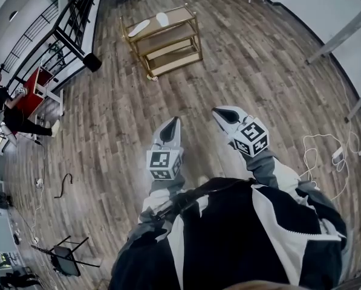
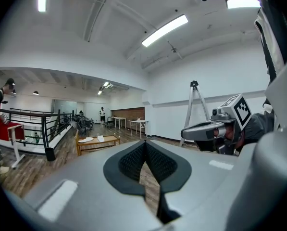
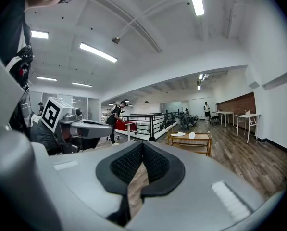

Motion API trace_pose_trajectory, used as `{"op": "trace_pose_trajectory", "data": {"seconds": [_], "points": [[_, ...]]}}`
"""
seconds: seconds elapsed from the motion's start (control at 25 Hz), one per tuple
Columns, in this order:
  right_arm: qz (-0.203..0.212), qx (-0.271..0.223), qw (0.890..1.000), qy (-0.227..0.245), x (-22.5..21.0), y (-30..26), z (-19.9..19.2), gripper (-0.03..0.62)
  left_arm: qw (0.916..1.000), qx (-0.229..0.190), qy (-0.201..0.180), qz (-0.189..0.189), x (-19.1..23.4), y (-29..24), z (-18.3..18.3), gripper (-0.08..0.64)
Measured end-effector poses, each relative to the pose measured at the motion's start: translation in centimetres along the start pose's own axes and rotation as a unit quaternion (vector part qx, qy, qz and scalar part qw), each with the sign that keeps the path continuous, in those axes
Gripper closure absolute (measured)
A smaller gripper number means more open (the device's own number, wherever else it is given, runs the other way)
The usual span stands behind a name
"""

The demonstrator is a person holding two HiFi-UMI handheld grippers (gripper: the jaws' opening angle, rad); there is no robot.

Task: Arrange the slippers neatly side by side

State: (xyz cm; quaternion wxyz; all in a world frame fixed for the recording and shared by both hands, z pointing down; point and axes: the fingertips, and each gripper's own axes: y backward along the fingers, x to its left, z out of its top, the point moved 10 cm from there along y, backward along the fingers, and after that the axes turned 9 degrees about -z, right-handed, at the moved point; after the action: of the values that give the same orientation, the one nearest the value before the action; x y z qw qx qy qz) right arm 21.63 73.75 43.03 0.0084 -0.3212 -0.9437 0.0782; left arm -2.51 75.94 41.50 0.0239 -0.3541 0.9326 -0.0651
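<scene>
Head view: the left gripper (image 1: 172, 127) and the right gripper (image 1: 224, 115) are held out side by side above the wood floor (image 1: 107, 119), both pointing away from the wearer. Each has its jaws together and carries nothing. The two white slippers (image 1: 139, 27) lie well ahead on the top level of a gold-framed shelf (image 1: 168, 50). They are apart and set at different angles. A person (image 1: 6, 104) stands far off at the left, by a red desk (image 1: 32, 92).

Left gripper view: the left gripper (image 2: 144, 146) shows its dark pads pressed together at the tip, with nothing between them. The shelf (image 2: 96, 142) stands in the distance at the left, with the slippers (image 2: 85, 139) on top as two pale shapes. A black railing (image 2: 47, 124) runs behind it. The right gripper (image 2: 205, 129) hangs at the right, in front of a tripod (image 2: 196, 105).

Right gripper view: the right gripper (image 3: 142, 147) is likewise closed and empty. The shelf (image 3: 190, 141) stands ahead at the right with both slippers (image 3: 178, 134) on top. The left gripper (image 3: 81, 126) is at the left, and the person (image 3: 115, 114) stands beyond it near the railing (image 3: 148, 121).
</scene>
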Motion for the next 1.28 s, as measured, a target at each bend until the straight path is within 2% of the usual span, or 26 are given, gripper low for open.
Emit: {"op": "trace_pose_trajectory", "data": {"seconds": [0.24,0.56,1.0,1.28], "points": [[-0.013,-0.003,1.000,-0.003,-0.1,-5.4,0.6,0.587,0.9998,0.002,-0.005,-0.021,5.2,-1.5,-0.1,0.546],[-0.018,0.005,1.000,0.002,1.1,-10.8,0.6,0.588,0.9997,-0.016,-0.006,-0.017,11.0,-1.8,-0.3,0.546],[-0.029,0.022,0.999,0.002,0.1,-12.5,0.3,0.588,0.9991,-0.016,0.007,-0.038,12.7,-4.1,-1.8,0.546],[-0.013,0.019,1.000,-0.004,-3.5,-15.8,0.1,0.587,0.9996,-0.008,0.007,-0.026,14.4,-7.6,-2.0,0.546]]}}
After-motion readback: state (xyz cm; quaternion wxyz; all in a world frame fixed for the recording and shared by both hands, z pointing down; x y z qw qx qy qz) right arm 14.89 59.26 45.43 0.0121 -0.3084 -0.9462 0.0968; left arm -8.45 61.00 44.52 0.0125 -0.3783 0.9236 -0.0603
